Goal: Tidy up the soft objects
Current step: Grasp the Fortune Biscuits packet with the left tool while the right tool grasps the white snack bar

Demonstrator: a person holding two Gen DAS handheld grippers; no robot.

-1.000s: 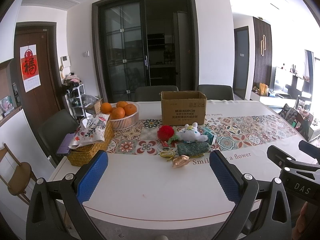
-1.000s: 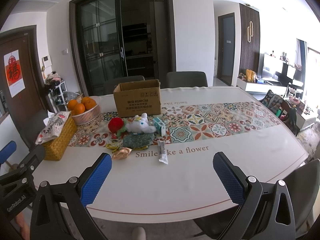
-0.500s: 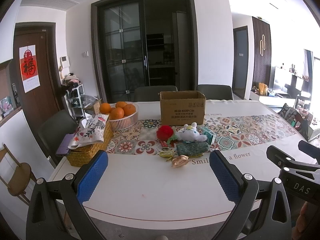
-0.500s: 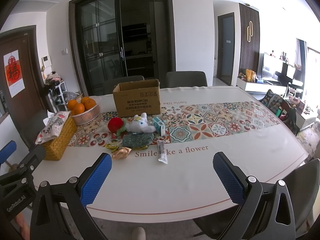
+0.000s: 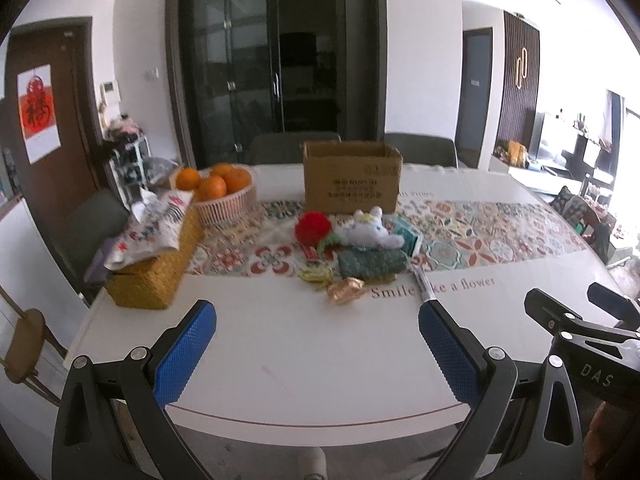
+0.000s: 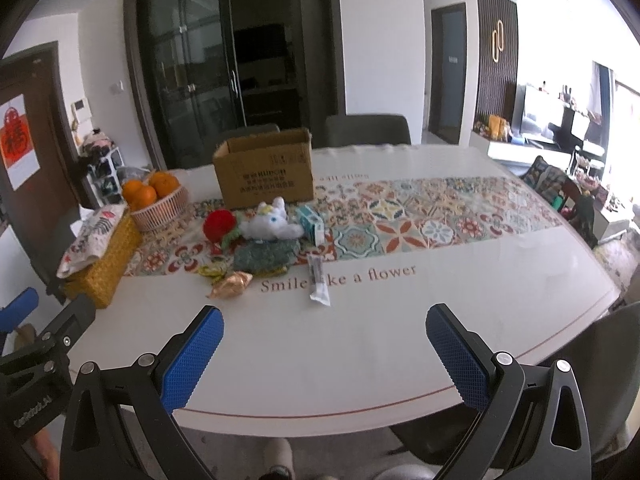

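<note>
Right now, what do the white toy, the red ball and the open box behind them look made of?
White toy: plush fabric, fuzzy matte pile. Red ball: probably yarn or crochet, fuzzy outline, no shine. Box: plain brown cardboard, matte, with folded flaps and printed text.

Red pompom (image 5: pixel 313 227), white plush (image 5: pixel 367 231), brown box (image 5: pixel 351 182).

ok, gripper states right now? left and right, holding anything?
Left gripper: open, blue-padded fingers spread wide, holding nothing, hovering over the white table's near edge.
Right gripper: open, holding nothing, also above the table.
</note>
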